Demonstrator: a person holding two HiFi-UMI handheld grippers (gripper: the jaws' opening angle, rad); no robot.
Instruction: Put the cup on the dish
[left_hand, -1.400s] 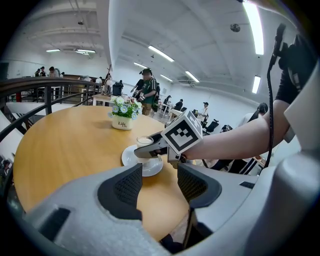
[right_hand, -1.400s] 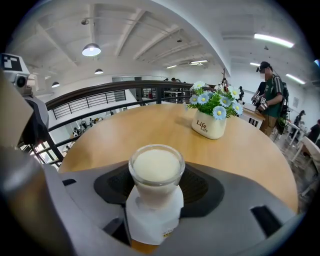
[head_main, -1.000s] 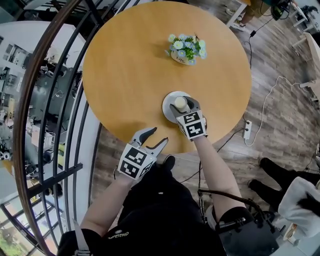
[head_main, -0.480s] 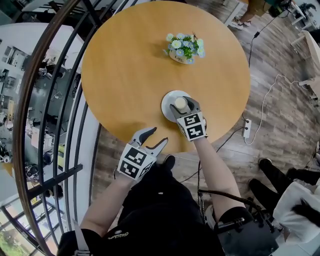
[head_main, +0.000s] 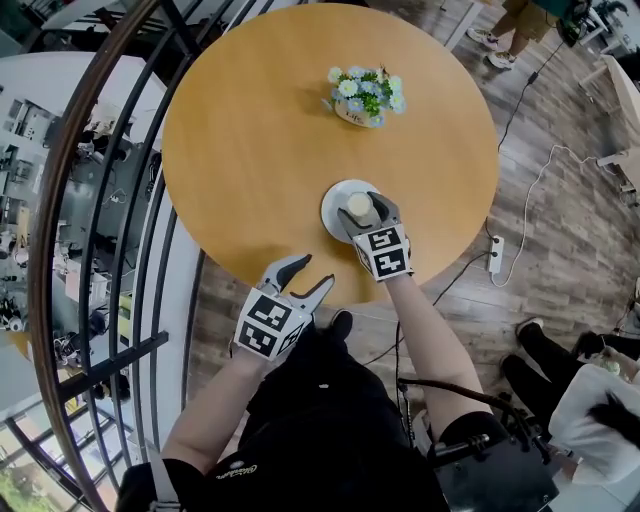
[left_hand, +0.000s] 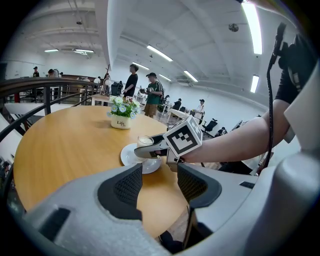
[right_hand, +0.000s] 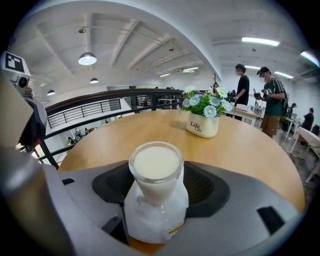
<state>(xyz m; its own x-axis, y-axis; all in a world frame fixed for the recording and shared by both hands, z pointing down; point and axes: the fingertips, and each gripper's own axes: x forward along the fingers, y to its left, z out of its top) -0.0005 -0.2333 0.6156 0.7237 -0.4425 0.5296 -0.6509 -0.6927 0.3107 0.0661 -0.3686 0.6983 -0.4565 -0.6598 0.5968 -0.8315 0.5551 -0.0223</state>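
Note:
A small glass cup (head_main: 359, 205) full of milk stands upright on a white dish (head_main: 332, 200) near the round table's front edge. My right gripper (head_main: 363, 208) reaches over the dish with the cup (right_hand: 156, 172) between its jaws. The jaws are opening, and the dark pads (right_hand: 212, 187) stand a little off the glass on both sides. My left gripper (head_main: 312, 272) hangs open and empty off the table's near edge, to the left of the dish. In the left gripper view the cup (left_hand: 145, 141), the dish (left_hand: 129, 156) and the right gripper's marker cube (left_hand: 182, 140) show ahead.
A white pot of blue and white flowers (head_main: 362, 95) stands at the far side of the wooden table (head_main: 250, 150). A dark metal railing (head_main: 110, 250) curves along the left. A power strip with its cable (head_main: 494, 258) lies on the floor at the right. Several people stand beyond the table.
The right gripper stays over the dish with the cup between its jaws; the fingers look slightly wider apart. The left gripper has not moved.

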